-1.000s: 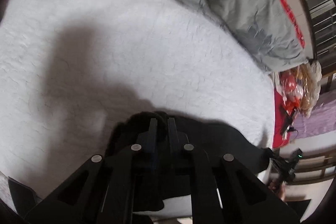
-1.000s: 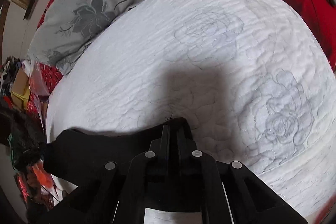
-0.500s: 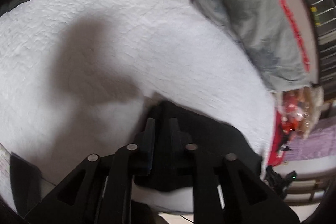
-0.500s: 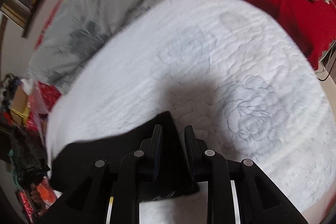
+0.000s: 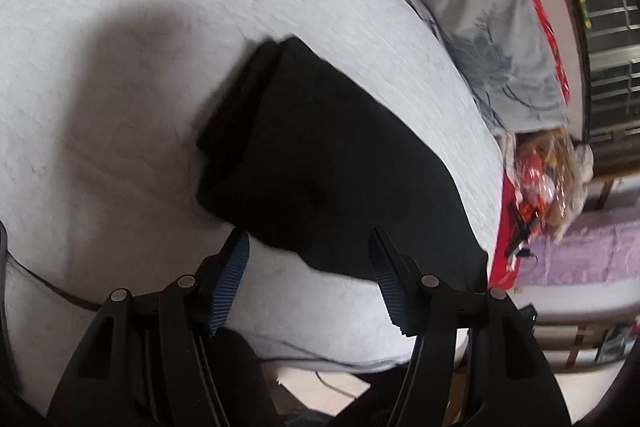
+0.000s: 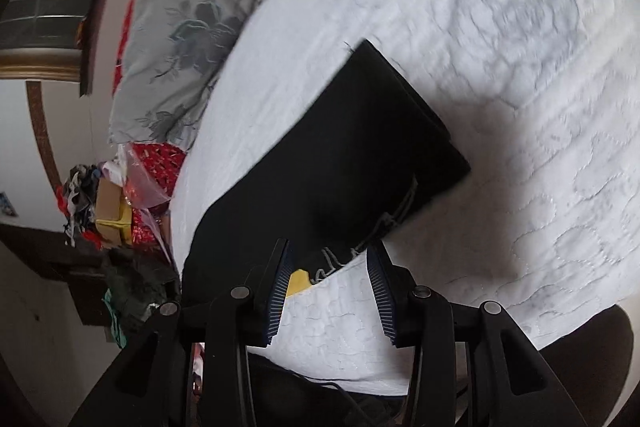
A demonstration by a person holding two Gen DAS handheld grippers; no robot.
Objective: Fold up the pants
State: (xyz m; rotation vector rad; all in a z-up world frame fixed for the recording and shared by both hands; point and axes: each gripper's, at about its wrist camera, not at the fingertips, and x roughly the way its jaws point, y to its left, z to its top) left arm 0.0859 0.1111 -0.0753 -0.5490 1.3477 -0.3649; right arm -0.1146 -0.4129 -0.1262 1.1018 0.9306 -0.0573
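Two open grippers, right view shows pants (image 6: 336, 163) drawstring

The clutter (image 5: 548, 183) beside the bed is blurred. The right finger (image 5: 384, 267) covers part of the pants' (image 5: 320, 163) near edge.
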